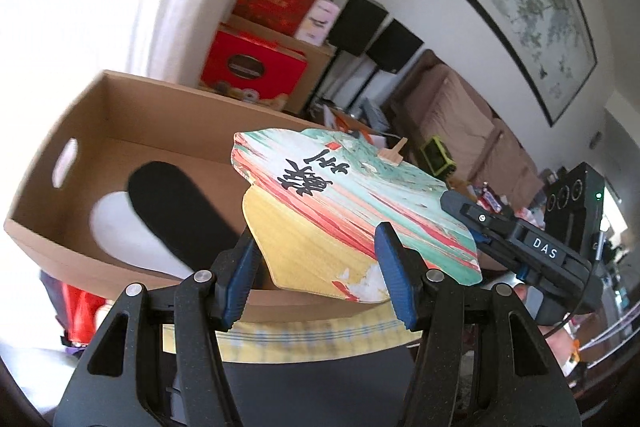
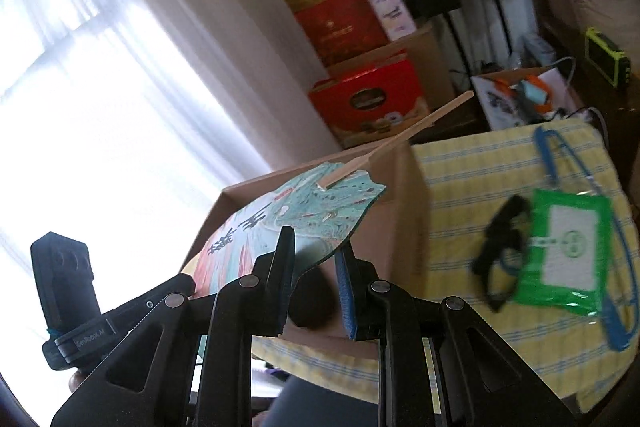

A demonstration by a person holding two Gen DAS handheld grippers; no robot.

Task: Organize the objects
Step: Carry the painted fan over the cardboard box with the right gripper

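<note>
A flat paper fan (image 1: 336, 211) with teal, red and yellow print, black characters and a thin wooden handle (image 2: 400, 137) hangs tilted over the open cardboard box (image 1: 100, 131). My right gripper (image 2: 316, 267) is shut on the fan's edge; it also shows in the left wrist view (image 1: 476, 223). My left gripper (image 1: 316, 275) is open, its blue pads (image 1: 394, 267) on either side of the fan's lower yellow part, apart from it. Inside the box lie a black insole (image 1: 180, 203) and a white one (image 1: 124, 231).
The box stands on a yellow checked tablecloth (image 2: 500, 167). On the cloth to the right lie a green packet (image 2: 568, 247), a blue lanyard (image 2: 556, 155) and a black strap (image 2: 500, 239). Red gift boxes (image 2: 372, 103), speakers and a sofa stand behind.
</note>
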